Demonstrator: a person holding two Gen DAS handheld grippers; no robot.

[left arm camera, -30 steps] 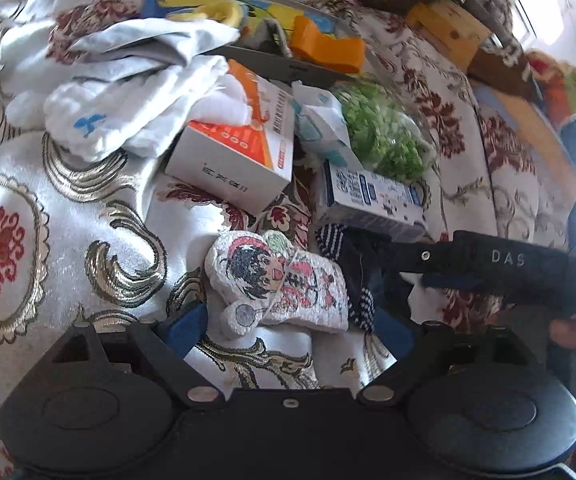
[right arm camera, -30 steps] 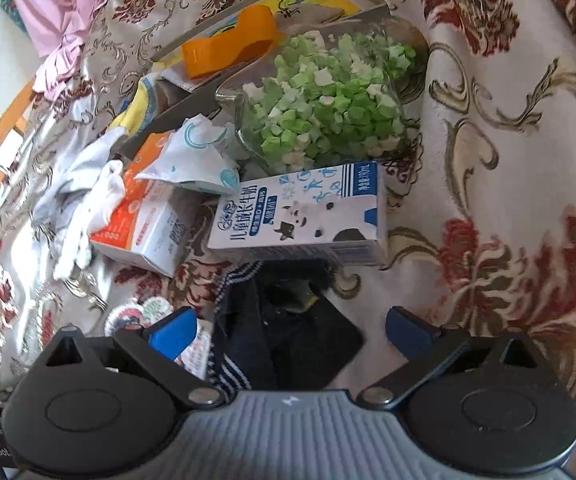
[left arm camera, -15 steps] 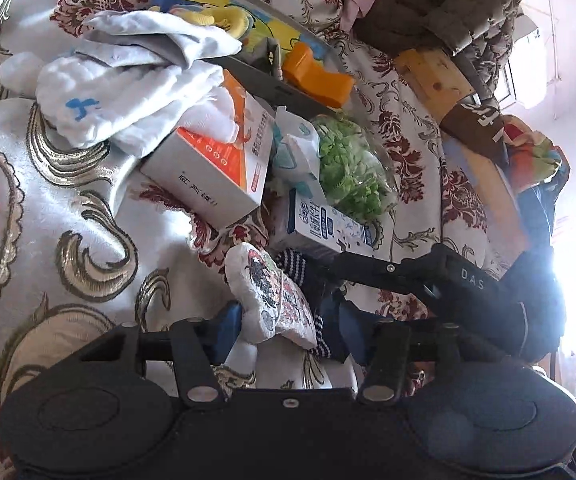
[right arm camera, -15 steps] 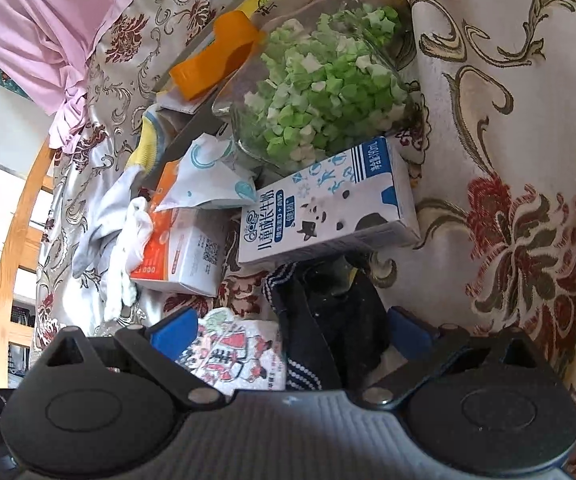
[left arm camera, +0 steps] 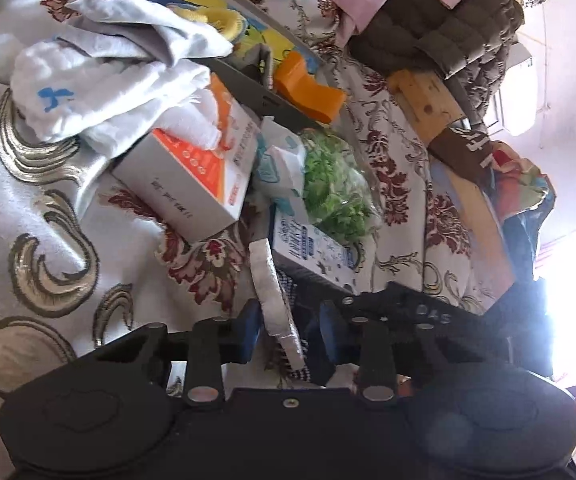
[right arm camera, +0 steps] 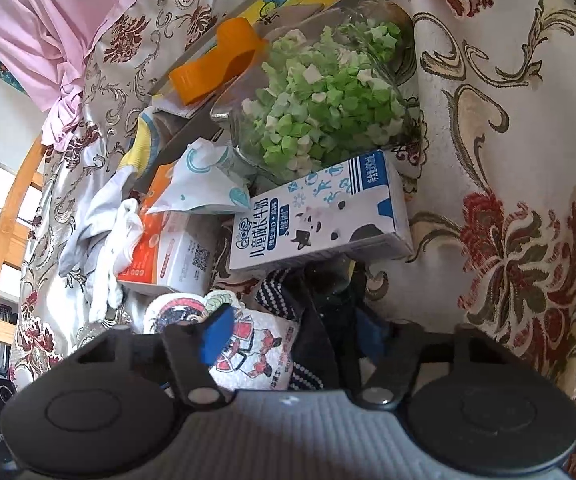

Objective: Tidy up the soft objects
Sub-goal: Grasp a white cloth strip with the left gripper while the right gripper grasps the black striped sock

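Cluttered bed or sofa draped in a silvery brocade cloth with gold scrolls and dark-red flowers (left arm camera: 48, 208).

Left gripper (left arm camera: 288, 330): jaws closing. Between them stands the small flat white plush cushion printed with a cartoon child (left arm camera: 274, 300), seen edge-on, long axis running from the near side away toward the far side, in line with the fingers. The left blue pad (left arm camera: 250, 326) looks to be touching its face; the right pad appears not yet on it, so I read the grip as unfinished.

Right gripper (right arm camera: 291, 336): jaws closing around the dark navy garment with a white dotted trim (right arm camera: 319, 320), which lies bunched just near of the blue-and-white milk carton (right arm camera: 319, 220). Only the left blue pad (right arm camera: 218, 334) shows; the other finger is buried in dark cloth, so contact cannot be told.

In the right wrist view the cushion (right arm camera: 248, 344) lies left of the garment, touching it.

Judgement: each hand is nearest its own item; they overlap, so lifting apart should avoid dragging.

Far side: white folded cloths (left arm camera: 100, 96), orange-and-white carton (left arm camera: 200, 172).
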